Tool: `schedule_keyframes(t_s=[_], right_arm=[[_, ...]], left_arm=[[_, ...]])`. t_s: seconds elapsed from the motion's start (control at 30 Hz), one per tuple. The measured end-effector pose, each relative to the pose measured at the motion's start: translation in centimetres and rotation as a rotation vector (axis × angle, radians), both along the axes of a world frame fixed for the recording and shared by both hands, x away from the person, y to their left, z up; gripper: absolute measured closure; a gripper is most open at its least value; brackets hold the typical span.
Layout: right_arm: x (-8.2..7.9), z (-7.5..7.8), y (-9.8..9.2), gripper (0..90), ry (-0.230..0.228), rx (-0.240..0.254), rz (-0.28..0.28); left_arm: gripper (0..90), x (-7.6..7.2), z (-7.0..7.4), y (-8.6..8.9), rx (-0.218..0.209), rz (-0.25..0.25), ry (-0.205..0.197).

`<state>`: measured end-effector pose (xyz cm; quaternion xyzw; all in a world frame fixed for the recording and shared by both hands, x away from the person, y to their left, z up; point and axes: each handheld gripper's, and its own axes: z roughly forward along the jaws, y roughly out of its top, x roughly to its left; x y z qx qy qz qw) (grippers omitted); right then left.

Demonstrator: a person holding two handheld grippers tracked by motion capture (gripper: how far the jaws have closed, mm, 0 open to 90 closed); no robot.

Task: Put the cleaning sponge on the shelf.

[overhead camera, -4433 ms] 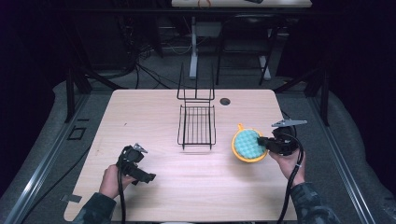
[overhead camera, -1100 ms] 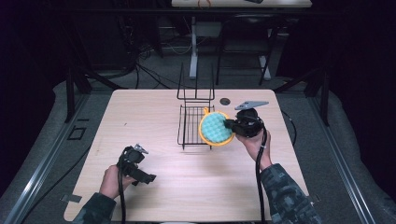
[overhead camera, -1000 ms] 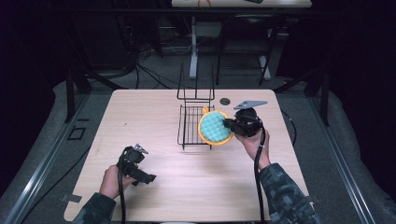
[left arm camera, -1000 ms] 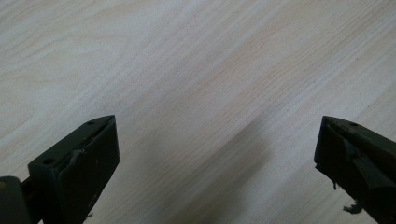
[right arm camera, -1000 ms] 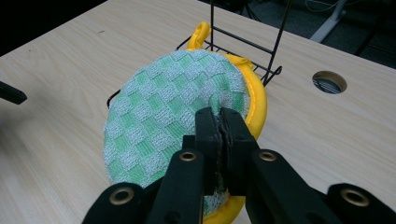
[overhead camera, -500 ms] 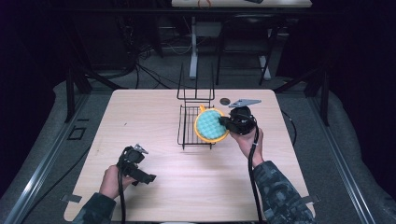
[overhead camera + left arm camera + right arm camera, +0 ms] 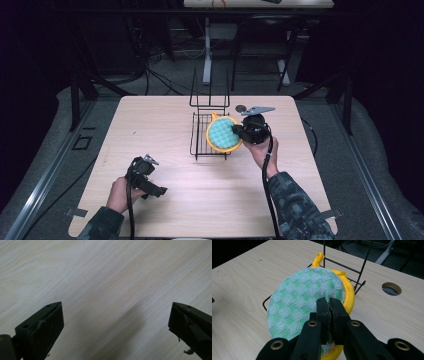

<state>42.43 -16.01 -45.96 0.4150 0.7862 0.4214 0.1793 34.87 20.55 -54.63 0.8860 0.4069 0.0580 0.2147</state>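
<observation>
Pot holder (image 7: 224, 135), round, green-checked face with a yellow rim, sits clenched by its edge in our right gripper (image 7: 240, 132). In the right gripper view the two black jaws press together on the near rim of the pot holder (image 7: 307, 297), with the fabric pinched between them. Being a disc, it has no real long axis; its yellow hanging loop (image 7: 318, 258) points away from the gripper, toward the tall back wires of the wire rack (image 7: 210, 131). The disc is tilted, green face up and toward the near side of the table (image 7: 150, 130), and hangs over the right half of the rack; whether it touches the wires we cannot tell.

Rack stands near the middle of the table's far edge, its upright back toward that edge. A round cable hole (image 7: 240, 108) lies just beyond the right gripper, close to the far edge.

Left gripper (image 7: 159, 190) rests low by the near left corner, jaws spread wide apart with bare wood between them in the left gripper view, grasping nothing.

Open room: broad bare tabletop to the left of the rack and along the whole near edge between the two hands; a narrower strip runs to the right edge.
</observation>
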Motion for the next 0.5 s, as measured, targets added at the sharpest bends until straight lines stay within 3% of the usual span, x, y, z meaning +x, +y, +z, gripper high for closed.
schedule_keyframes(t_s=[0.5], right_arm=[[0.57, -0.76, 0.90, 86.6, 0.001, -0.008, -0.011]], left_arm=[[0.2, 0.00, 0.00, -0.03, 0.002, -0.005, 0.000]])
